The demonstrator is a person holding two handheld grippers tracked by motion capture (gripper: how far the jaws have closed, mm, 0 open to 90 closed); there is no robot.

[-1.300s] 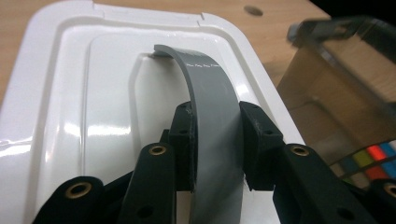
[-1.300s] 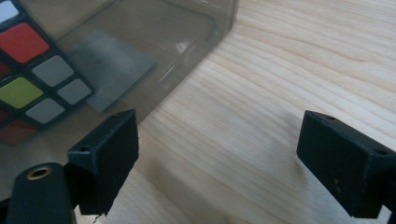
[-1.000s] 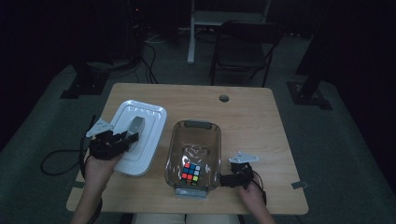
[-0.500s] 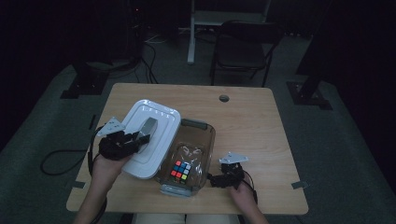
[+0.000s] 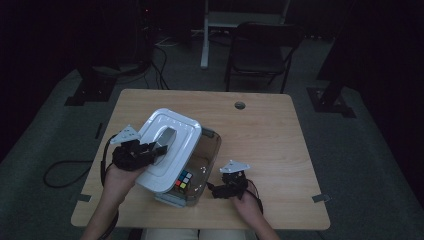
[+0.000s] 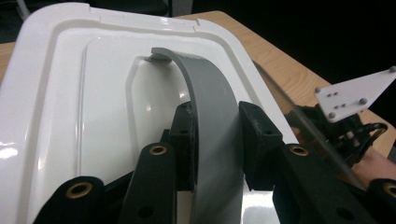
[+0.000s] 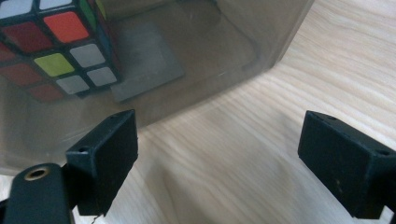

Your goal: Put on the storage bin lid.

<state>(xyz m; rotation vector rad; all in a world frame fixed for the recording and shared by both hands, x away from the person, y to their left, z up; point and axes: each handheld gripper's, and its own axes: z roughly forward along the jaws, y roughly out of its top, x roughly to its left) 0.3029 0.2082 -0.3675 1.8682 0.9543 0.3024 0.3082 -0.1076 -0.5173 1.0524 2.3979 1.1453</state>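
Near the table's (image 5: 280, 125) front edge, the white lid (image 5: 167, 150) sits tilted over the clear bin (image 5: 210, 145) holding a puzzle cube (image 5: 184, 181), the left gripper (image 6: 217, 140) clamped on its grey handle (image 6: 210, 88), while the right gripper (image 7: 219, 158) gapes empty beside the bin.

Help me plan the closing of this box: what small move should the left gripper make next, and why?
Probably slide the white lid a little further toward the right gripper and level it. The left gripper is shut on the lid's grey handle, yet the lid covers just part of the clear box; the puzzle cube sits uncovered at its near end.
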